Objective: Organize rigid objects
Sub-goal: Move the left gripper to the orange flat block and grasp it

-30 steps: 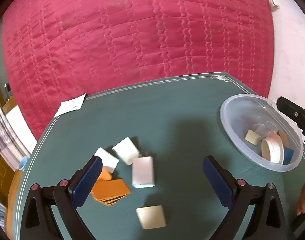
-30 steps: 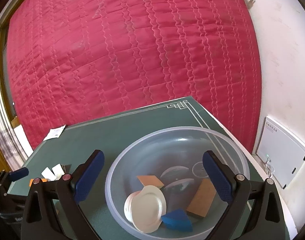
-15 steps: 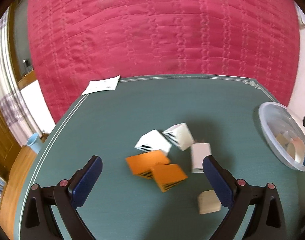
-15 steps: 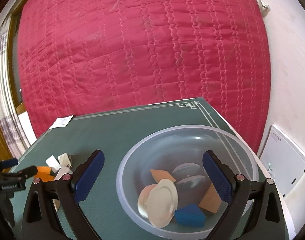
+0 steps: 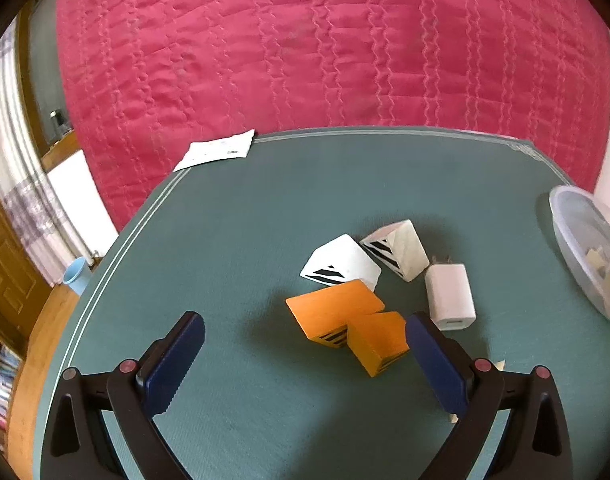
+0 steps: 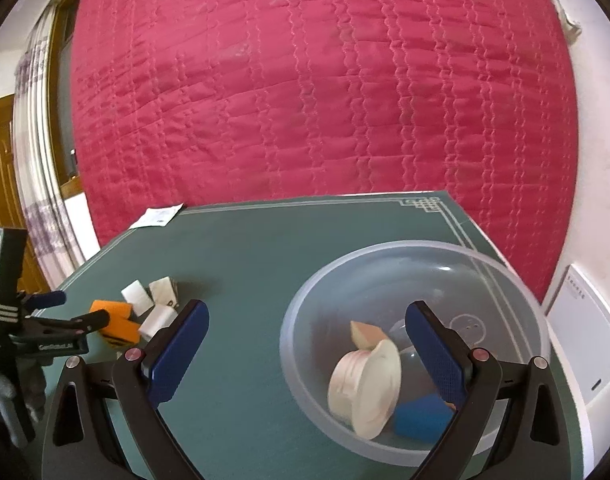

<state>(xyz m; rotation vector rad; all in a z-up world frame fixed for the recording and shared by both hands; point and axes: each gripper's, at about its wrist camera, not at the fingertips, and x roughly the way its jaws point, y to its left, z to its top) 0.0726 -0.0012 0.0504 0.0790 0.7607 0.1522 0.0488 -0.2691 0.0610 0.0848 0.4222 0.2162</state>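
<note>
Two orange blocks (image 5: 335, 312) (image 5: 379, 342), two white blocks with black stripes (image 5: 343, 264) (image 5: 399, 250) and a white charger (image 5: 449, 296) lie clustered on the green table (image 5: 225, 240). My left gripper (image 5: 301, 356) is open and empty, just in front of the orange blocks. My right gripper (image 6: 303, 344) is open and empty at the left rim of a clear plastic bowl (image 6: 501, 276). The bowl holds a white tape roll (image 6: 365, 384), a blue piece (image 6: 419, 420) and tan pieces (image 6: 365, 334). The left gripper (image 6: 71, 318) also shows at the right wrist view's left edge.
A white paper slip (image 5: 217, 152) lies at the table's far left corner. A red quilted bedspread (image 5: 325, 48) rises behind the table. A white box (image 6: 585, 332) sits off the table's right edge. A blue cup (image 5: 75, 274) stands on the floor at left.
My left gripper has swung left and closer to the block cluster, so the bowl slid to the view's right edge. My right gripper has shifted left, from over the bowl to its left rim.
</note>
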